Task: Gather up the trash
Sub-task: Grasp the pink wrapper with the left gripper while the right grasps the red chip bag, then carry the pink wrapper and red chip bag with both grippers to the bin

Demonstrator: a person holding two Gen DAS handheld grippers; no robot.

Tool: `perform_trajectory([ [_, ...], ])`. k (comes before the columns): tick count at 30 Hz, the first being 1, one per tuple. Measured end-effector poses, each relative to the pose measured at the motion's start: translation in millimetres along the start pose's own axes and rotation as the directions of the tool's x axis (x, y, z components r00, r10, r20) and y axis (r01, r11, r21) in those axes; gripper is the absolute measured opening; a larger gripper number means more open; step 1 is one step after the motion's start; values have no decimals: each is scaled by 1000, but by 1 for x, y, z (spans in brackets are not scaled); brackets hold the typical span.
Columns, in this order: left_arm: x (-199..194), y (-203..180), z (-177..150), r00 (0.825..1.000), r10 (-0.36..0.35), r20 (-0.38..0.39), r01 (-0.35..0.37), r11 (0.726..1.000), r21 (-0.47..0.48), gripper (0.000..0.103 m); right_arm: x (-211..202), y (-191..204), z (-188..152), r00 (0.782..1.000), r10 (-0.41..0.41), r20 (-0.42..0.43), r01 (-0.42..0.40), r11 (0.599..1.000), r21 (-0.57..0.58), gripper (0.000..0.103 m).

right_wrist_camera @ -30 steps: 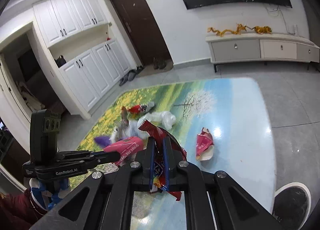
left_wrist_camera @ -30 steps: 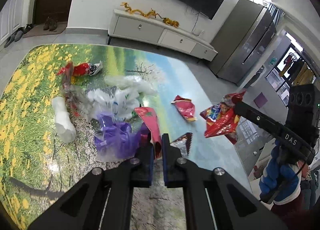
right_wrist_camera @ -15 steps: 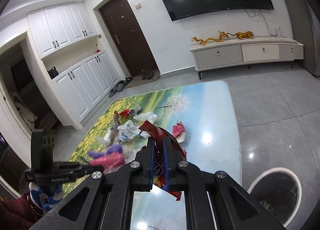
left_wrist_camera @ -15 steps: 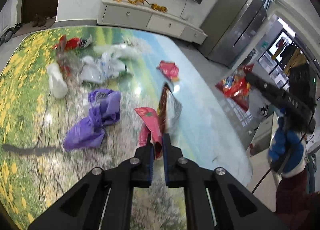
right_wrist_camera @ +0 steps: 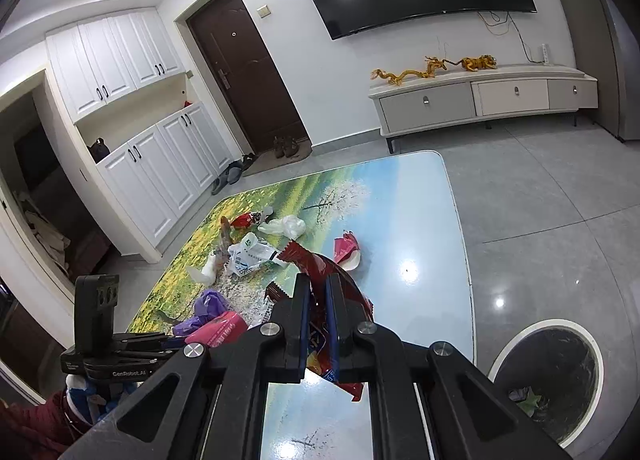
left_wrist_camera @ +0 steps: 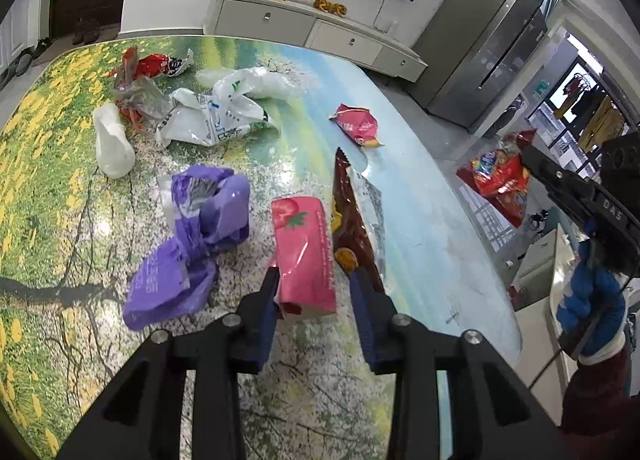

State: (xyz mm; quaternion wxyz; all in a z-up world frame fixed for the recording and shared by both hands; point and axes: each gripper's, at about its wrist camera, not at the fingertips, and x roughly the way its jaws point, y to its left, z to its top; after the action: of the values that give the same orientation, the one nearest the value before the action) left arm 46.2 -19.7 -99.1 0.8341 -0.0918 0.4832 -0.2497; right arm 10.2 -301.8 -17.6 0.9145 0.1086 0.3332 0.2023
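Observation:
My left gripper (left_wrist_camera: 316, 280) is open over the table, its jaws on either side of a pink strawberry wrapper (left_wrist_camera: 304, 256) lying flat. A dark brown foil wrapper (left_wrist_camera: 354, 220) lies just right of it. My right gripper (right_wrist_camera: 318, 302) is shut on a red snack bag (right_wrist_camera: 324, 272) and holds it in the air beside the table's edge; the bag also shows in the left wrist view (left_wrist_camera: 500, 180). A purple plastic bag (left_wrist_camera: 188, 252), a white printed bag (left_wrist_camera: 216, 116), a white crumpled piece (left_wrist_camera: 112, 140) and a small red-pink packet (left_wrist_camera: 356, 126) lie on the table.
The table (left_wrist_camera: 432, 244) has a landscape print. A round white-rimmed bin (right_wrist_camera: 548, 376) stands on the floor at the right of the table. A red wrapper (left_wrist_camera: 156, 64) and clear plastic (left_wrist_camera: 256, 84) lie at the far side. A TV cabinet (right_wrist_camera: 480, 100) stands by the wall.
My left gripper has opened and let go of the pink wrapper and the brown foil wrapper, which now lie on the table. My right gripper has carried the red bag further from the table.

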Motion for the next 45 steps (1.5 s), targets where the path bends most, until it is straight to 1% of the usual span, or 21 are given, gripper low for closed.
perform_trajectory([
  [2,6,2,3,1000,16,-9,-16,1000,-4,32,0,-1,-1,1000,-1,-1,1,1000,4,8],
  [3,6,2,3,1000,12,-1,-12,1000,-11,25,0,-2,-2,1000,-2,-1,2,1000,6,8],
  [4,6,0,3,1000,7,6,-7,1000,-11,17,-1,-3,-4,1000,-2,-1,2,1000,9,8],
  [5,5,0,4,1000,10,14,-9,1000,-6,15,-1,-5,-3,1000,-2,1,2,1000,11,8],
  [11,-10,-8,6,998,24,61,-24,1000,2,9,-15,-16,-3,1000,-11,28,10,1000,29,8],
  [17,-38,-21,16,993,22,119,-26,999,34,8,-41,-35,-3,996,-39,84,34,998,60,8],
  [20,-48,-34,28,990,-14,137,6,998,61,8,-57,-50,-4,991,-73,113,64,995,83,8],
  [24,-42,-72,42,989,-80,125,63,989,137,7,-75,-79,-9,980,-150,127,133,982,133,8],
  [27,-20,-110,56,987,-137,80,118,971,207,7,-86,-104,-18,967,-227,116,204,963,178,8],
  [29,-2,-139,62,985,-165,45,148,954,260,7,-92,-122,-25,959,-266,103,240,947,212,8],
  [31,22,-168,68,983,-182,-1,173,933,315,7,-96,-139,-32,951,-297,88,268,932,244,8],
  [33,46,-194,70,979,-197,-48,201,915,350,7,-97,-157,-39,943,-326,66,296,914,278,8],
  [35,69,-223,73,978,-192,-86,210,895,394,8,-100,-172,-45,936,-348,51,317,898,305,8],
  [36,79,-235,74,977,-188,-98,212,887,410,8,-100,-180,-48,932,-359,43,328,890,317,8],
  [38,99,-257,76,970,-202,-136,241,873,423,8,-101,-194,-51,925,-380,29,348,873,341,10],
  [39,108,-268,78,968,-205,-147,249,869,427,11,-101,-201,-53,921,-389,25,356,866,352,11],
  [42,139,-293,82,960,-207,-188,270,860,432,11,-101,-217,-57,913,-408,11,374,847,377,12],
  [43,146,-298,82,957,-209,-199,277,860,428,12,-100,-221,-57,911,-413,3,381,842,381,13],
  [44,154,-303,83,953,-214,-215,287,862,418,17,-99,-225,-59,907,-422,-5,392,836,384,16],
  [45,160,-306,84,950,-217,-224,294,864,410,27,-98,-228,-60,903,-429,-12,400,831,387,26],
])
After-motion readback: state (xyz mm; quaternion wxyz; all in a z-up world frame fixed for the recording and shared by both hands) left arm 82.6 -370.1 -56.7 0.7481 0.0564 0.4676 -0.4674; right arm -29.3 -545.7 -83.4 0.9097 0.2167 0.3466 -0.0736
